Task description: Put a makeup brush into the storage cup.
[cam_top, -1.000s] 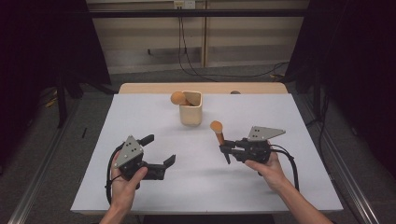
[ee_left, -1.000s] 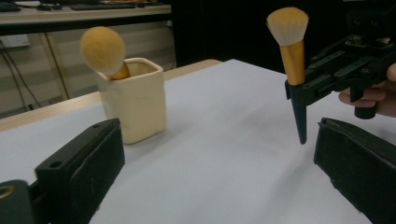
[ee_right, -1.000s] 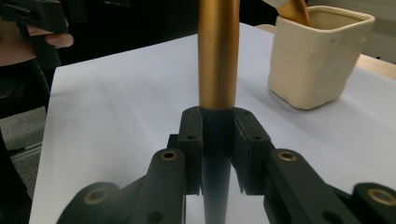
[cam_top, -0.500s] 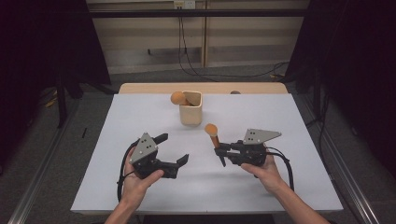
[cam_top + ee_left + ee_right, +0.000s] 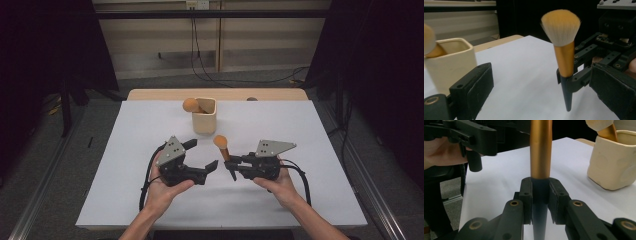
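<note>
Makeup brush (image 5: pixel 221 148), held nearly upright above the white table sheet (image 5: pixel 300 130): a rounded tuft of soft orange-and-white bristles tops a smooth, metallic gold ferrule that narrows into a dark tapered handle. The right gripper (image 5: pixel 233 164) pinches this handle between its two flat black pads, just below the gold sleeve, the pointed tip hanging clear below the jaws. The left gripper (image 5: pixel 202 154), of matte black plastic with a grey three-cornered plate, faces the brush from just beside it, its jaws spread wide with nothing between them. Behind stands a cream cup (image 5: pixel 204 116), squarish with rounded corners and a glazed, slightly dimpled wall, holding a second brush (image 5: pixel 191 104) that leans against its rim.
</note>
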The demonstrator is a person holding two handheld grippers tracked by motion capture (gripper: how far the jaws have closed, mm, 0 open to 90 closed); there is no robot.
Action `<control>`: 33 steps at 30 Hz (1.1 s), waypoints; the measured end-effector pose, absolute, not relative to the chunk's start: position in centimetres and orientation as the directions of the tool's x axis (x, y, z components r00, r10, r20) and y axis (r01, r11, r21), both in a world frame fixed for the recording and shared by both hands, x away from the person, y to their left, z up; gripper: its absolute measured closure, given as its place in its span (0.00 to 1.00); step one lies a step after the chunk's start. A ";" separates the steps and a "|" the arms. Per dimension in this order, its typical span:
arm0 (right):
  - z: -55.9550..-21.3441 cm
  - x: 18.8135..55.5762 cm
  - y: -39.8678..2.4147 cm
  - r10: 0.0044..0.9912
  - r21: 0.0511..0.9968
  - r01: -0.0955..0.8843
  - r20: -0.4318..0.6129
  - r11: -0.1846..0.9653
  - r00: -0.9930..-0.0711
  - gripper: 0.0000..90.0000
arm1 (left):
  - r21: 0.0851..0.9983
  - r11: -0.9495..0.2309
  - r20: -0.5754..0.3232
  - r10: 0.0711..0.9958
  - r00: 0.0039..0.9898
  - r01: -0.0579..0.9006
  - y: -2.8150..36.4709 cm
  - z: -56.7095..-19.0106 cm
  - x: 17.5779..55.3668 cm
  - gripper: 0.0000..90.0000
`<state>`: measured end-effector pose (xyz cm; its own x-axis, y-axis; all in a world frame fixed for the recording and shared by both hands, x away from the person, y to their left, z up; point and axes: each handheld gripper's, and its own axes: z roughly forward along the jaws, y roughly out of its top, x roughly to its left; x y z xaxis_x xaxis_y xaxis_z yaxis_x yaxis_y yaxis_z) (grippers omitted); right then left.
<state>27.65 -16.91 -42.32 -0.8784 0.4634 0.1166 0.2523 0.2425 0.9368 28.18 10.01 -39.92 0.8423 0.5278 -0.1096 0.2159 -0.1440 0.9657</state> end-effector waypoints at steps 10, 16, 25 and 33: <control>-42.0 27.6 -16.8 0.459 0.942 0.246 0.119 0.227 -0.880 0.84 | 0.978 -0.105 -0.113 0.475 0.873 0.183 8.0 -39.7 28.8 0.06; -42.0 27.5 -16.6 0.457 0.944 0.247 0.124 0.221 -0.881 0.84 | 0.978 -0.120 -0.096 0.473 0.876 0.172 7.1 -40.0 29.0 0.15; -41.8 27.8 -17.2 0.488 0.946 0.262 0.141 0.189 -0.862 0.84 | 0.981 -0.082 -0.117 0.471 0.874 0.175 5.8 -40.5 29.5 0.47; -41.8 27.8 -17.4 0.511 0.949 0.261 0.138 0.177 -0.849 0.84 | 0.974 -0.038 -0.185 0.444 0.877 0.225 5.2 -40.7 29.7 0.72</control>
